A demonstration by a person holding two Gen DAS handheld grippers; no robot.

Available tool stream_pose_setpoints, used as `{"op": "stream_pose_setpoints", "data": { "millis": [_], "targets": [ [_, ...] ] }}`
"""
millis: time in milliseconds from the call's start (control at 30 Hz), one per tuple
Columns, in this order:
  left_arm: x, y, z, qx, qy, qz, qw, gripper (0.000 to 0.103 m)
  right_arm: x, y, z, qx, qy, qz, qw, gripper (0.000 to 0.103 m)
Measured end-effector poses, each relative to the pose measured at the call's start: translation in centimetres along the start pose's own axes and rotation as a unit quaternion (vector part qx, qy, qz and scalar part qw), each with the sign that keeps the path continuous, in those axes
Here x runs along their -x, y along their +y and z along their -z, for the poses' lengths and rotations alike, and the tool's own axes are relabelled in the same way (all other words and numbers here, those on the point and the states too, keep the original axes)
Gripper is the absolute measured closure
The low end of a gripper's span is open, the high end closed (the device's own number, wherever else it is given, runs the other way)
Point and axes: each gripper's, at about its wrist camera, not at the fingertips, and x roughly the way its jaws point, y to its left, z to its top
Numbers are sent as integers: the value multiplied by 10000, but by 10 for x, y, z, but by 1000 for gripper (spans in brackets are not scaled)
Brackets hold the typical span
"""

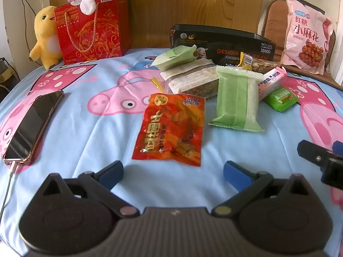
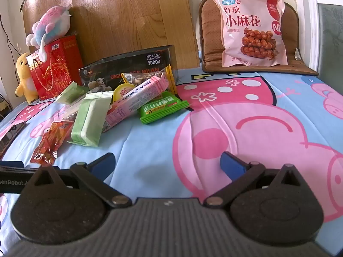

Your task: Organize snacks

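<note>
Two views. Left wrist: left gripper [image 1: 173,172], blue pads spread wide, empty, just short of a glossy red foil snack packet [image 1: 170,128] lying flat on the pig-print blue bedsheet [image 1: 90,132]; pale green wrapped cake [image 1: 236,101] beside it. Right wrist: right gripper [image 2: 168,166] spread, empty, over bare sheet; bright green biscuit pack [image 2: 160,109] and pink carton [image 2: 137,98] left of centre.

Left hand-held gripper [image 1: 172,172] and right hand-held gripper [image 2: 168,163] — both wide apart, empty, downward-tilted.
</note>
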Motion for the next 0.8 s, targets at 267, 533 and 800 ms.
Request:
{"op": "stream_pose_setpoints", "data": {
  "millis": [267, 533, 800],
  "targets": [
    [2, 4, 3, -33, -124, 109, 9999, 0, -1, 1, 0, 29, -6, 20, 10000, 0],
    [2, -1, -2, -35, -174, 55, 9998, 0, -2, 3, -1, 150, 49, 107, 9998, 0],
    [8, 7, 10, 66, -319, 205, 9993, 0, -1, 3, 0, 131, 39, 98, 9999, 0]
  ]
}}
